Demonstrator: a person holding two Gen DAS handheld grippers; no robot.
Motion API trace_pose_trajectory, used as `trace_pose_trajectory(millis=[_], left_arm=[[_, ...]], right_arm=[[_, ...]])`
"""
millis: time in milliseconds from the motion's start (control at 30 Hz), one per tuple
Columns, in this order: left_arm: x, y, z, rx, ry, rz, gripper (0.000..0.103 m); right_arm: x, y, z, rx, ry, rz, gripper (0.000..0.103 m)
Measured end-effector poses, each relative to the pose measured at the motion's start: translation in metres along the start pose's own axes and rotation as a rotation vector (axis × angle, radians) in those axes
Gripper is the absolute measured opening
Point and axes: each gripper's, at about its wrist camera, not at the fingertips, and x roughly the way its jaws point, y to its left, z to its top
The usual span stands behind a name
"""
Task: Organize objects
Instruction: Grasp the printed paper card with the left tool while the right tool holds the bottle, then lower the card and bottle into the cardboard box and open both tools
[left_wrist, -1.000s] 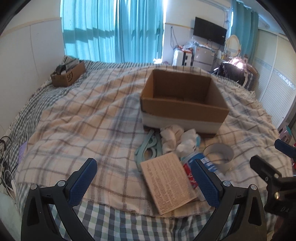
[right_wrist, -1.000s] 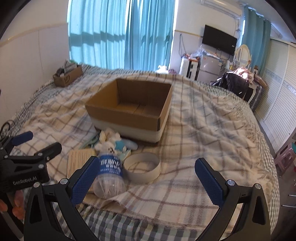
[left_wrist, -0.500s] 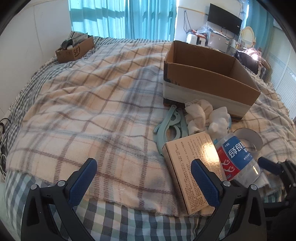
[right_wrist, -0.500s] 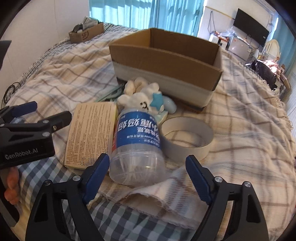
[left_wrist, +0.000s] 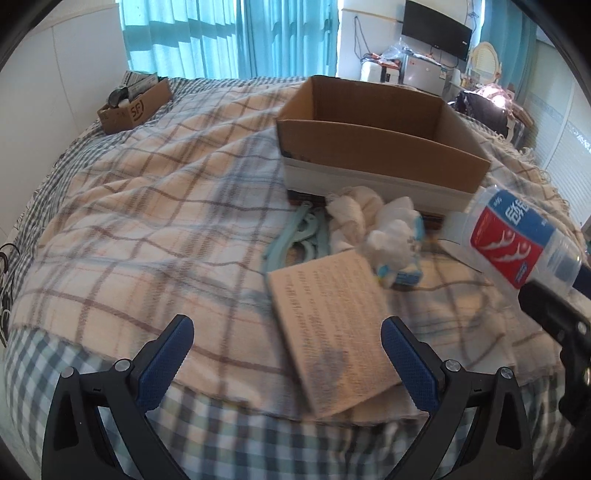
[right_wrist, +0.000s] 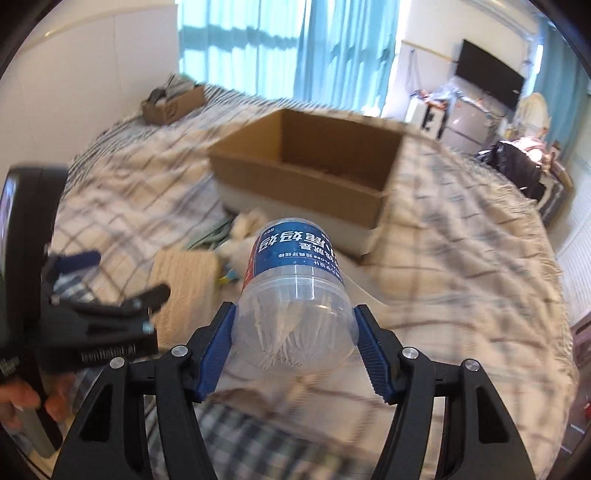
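Note:
My right gripper (right_wrist: 293, 341) is shut on a clear plastic jar of floss picks (right_wrist: 291, 295) with a blue and red label, held above the bed; the jar also shows in the left wrist view (left_wrist: 517, 243). An open cardboard box (left_wrist: 380, 144) sits on the plaid blanket beyond it, also in the right wrist view (right_wrist: 314, 166). My left gripper (left_wrist: 288, 354) is open and empty above the blanket's near edge, just short of a flat tan booklet (left_wrist: 332, 328). A white plush toy (left_wrist: 391, 236), a pale green clip (left_wrist: 303, 236) and a tape ring (left_wrist: 454, 229) lie before the box.
A small brown box of items (left_wrist: 135, 107) sits at the bed's far left corner. Teal curtains, a TV and cluttered furniture stand behind the bed. The bed edge with checked sheet runs under both grippers.
My right gripper closed on the floss jar and lifted it off the blanket. My left gripper shifted slightly nearer the booklet.

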Motion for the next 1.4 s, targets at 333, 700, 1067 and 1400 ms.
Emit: trace_pose_trajectory(millis=[333,700,1067,1400], left_arm=[[0.034,-0.034,-0.016,-0.022,0.090,0.025,0.103],[0.040,-0.038,-0.026,0.050,0.085,-0.001,0.079],[-0.020,-0.005,-0.009,0.018,-0.044,-0.093,0.075],[-0.062,0.007,0.044,0.020,-0.165,-0.132,0.075]], right_arm=[[-0.002,-0.031,-0.010,0.061,0.005,-0.012,0.064],[0.001,-0.028,-0.010,0.055,0.006,-0.019,0.064],[-0.030,-0.010,-0.002,0.012,-0.053,-0.036,0.064],[-0.055,-0.008,0.033,-0.023,-0.142,-0.048,0.064]])
